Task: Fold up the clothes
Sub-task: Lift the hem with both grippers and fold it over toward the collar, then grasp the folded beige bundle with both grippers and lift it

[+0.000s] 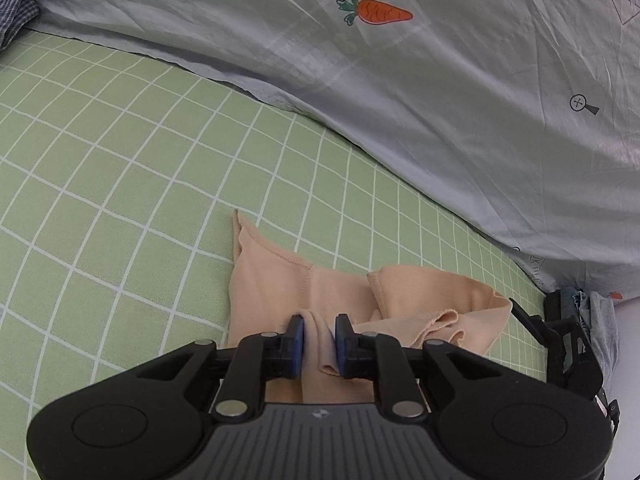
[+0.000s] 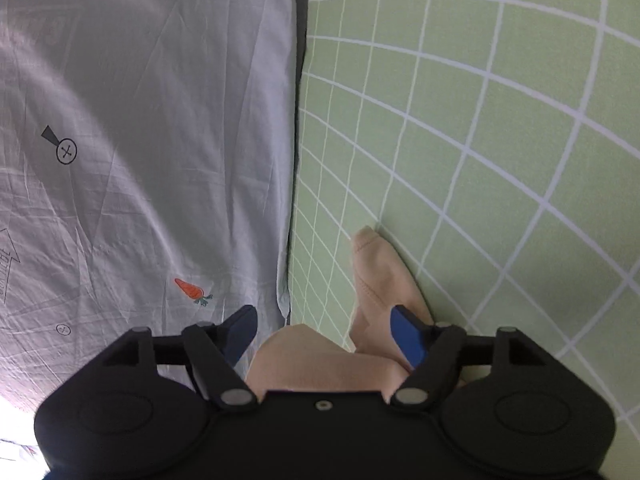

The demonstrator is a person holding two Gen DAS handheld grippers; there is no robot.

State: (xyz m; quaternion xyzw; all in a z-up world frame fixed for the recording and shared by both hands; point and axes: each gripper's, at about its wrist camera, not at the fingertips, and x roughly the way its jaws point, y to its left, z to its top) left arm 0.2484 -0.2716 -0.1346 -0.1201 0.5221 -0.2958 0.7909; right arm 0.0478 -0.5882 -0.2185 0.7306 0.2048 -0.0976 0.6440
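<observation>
We see the left tongs (image 1: 319, 330) pinching a fold of the peach garment (image 1: 276, 280) (partly rumpled) on the green checked bedsheet (image 1: 120, 160), near a grey carrot-print quilt (image 1: 440, 100).

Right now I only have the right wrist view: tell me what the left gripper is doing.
Observer: The left gripper is shut on a bunched fold of the peach garment.
Operator: Give me the garment's lay beyond it.
Observer: It is spread on the green sheet, with one corner pointing away from the gripper.
Operator: Report anything else on the bed.
Observer: A blue checked cloth sits at the far left, beside the grey quilt.
</observation>
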